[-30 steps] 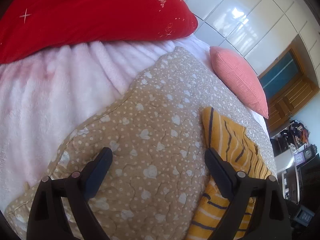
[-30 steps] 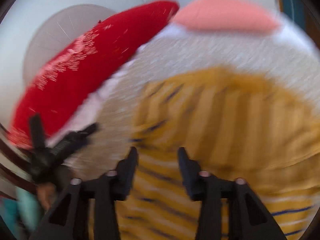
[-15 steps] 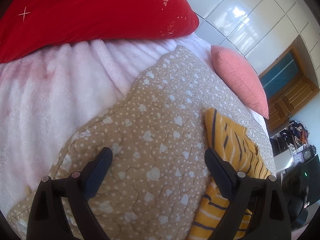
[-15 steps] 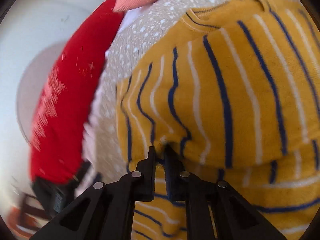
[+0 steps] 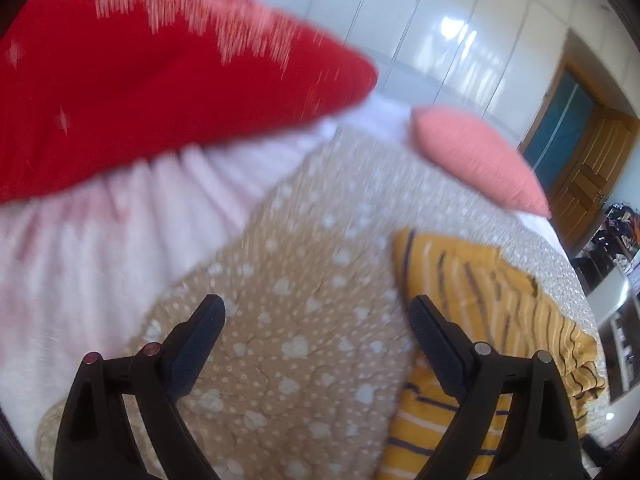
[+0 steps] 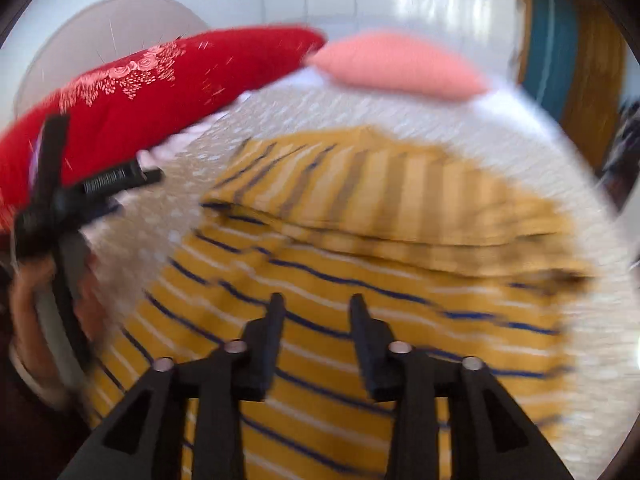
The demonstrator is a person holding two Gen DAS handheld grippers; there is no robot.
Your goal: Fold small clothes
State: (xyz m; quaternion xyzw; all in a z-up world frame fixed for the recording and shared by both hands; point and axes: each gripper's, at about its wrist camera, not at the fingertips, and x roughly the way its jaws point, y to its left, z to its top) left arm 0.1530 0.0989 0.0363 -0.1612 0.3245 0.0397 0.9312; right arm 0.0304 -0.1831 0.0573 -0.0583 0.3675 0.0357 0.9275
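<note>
A small yellow shirt with navy and white stripes lies on the beige dotted quilt; its far part is folded over toward me. It also shows at the right in the left wrist view. My right gripper is open and empty just above the shirt's near part. My left gripper is wide open and empty over the quilt, left of the shirt. The left gripper also appears at the left of the right wrist view.
A red pillow and a pink pillow lie at the head of the bed. A pale pink fleece blanket is left of the quilt. White wardrobe doors and a wooden door stand behind.
My right gripper, shut on the shirt's fabric half a second ago, has opened and let go; the shirt now lies folded. The left gripper has shifted slightly and stays open.
</note>
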